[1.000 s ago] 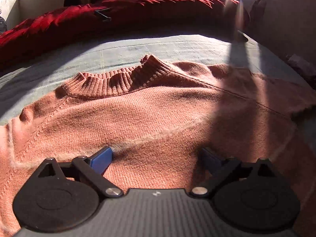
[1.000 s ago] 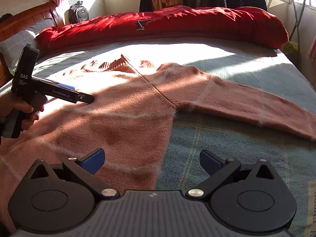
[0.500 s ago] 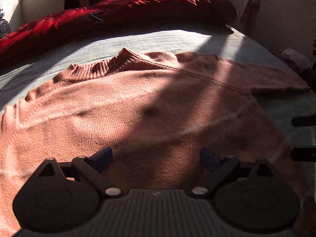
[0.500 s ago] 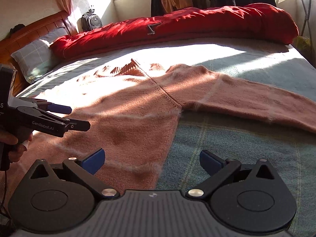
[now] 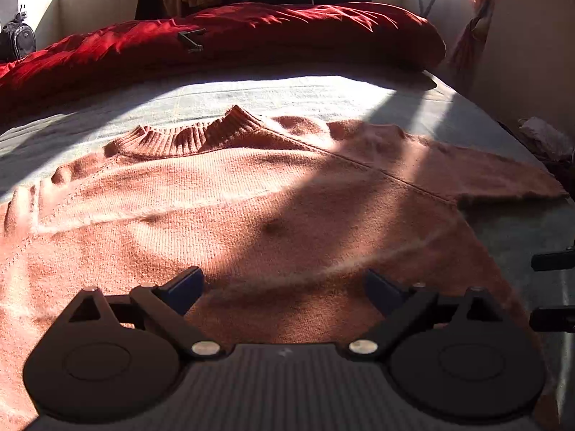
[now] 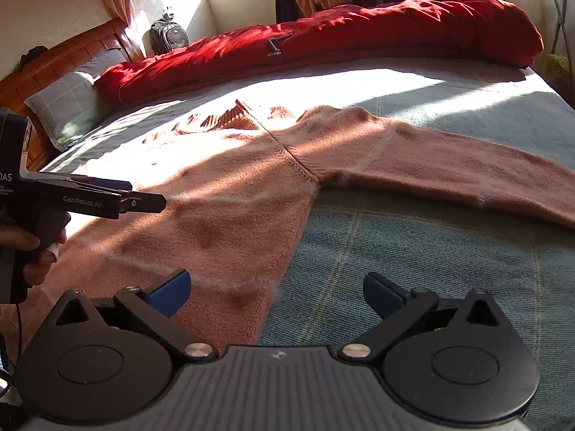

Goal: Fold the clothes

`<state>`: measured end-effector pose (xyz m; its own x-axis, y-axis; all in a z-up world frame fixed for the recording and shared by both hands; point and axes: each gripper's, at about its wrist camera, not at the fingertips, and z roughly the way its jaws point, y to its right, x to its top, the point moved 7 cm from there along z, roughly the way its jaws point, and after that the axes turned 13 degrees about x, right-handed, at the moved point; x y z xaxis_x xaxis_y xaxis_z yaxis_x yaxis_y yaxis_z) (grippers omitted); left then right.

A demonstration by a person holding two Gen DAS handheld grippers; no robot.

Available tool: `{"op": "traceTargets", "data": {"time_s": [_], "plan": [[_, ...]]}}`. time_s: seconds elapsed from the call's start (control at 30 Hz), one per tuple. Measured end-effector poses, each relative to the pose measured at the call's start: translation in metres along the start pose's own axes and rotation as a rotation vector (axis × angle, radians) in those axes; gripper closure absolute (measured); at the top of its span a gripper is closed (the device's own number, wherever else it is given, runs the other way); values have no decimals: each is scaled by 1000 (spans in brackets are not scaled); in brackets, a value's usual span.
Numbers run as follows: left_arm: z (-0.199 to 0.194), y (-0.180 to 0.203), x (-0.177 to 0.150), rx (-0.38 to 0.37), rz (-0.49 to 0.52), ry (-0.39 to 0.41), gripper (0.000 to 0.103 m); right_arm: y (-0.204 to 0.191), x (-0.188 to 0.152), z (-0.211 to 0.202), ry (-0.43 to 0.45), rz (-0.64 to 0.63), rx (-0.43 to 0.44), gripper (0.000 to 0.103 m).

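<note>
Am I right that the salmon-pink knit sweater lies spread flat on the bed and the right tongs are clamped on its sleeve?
Not quite. The salmon-pink knit sweater does lie spread flat on the bed, but the right tongs are open and hold nothing; the sleeve lies untouched, as the right wrist view shows.

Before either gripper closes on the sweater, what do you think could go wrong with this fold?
1. The sweater is a fuzzy knit with raised creases across its body; the open right gripper, hovering over the side edge, might pinch only the top layer or snag fibres.
2. The long sleeve lies stretched out over the bedsheet; folding the body first could drag it askew.
3. The left gripper, also open, hangs over mid-body, away from any edge, so a grab there would likely bunch the fabric.
</note>
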<state>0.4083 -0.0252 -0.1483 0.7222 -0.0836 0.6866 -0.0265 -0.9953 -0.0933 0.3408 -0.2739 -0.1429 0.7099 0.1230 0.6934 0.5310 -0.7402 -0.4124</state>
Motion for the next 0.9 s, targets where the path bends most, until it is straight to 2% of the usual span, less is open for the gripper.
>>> {"op": "traceTargets", "data": {"time_s": [0.1,0.2,0.37,0.5,0.7,0.83,0.9], "plan": [[27,0,-2,-31,-87,-97,7,-2,3,5,-21,-20,15,0],[22,5,-1,-13,-85,-77,7,-5,4,8,-42,-33,28,0],[-13,-2,-6,-30,-90,-56,7,-10,5,9,-61,-54,43,0],[-42,-24,-17,43,-59,-43,6,-14,6,12,-61,-61,41,0],[-56,-72,-56,120,-109,-119,6,-32,5,18,-72,-98,48,0],[-56,-90,-89,123,-136,-176,6,-44,3,25,-84,-130,14,0],[-60,-95,-102,113,-129,-166,6,-53,1,27,-86,-140,6,0]]}}
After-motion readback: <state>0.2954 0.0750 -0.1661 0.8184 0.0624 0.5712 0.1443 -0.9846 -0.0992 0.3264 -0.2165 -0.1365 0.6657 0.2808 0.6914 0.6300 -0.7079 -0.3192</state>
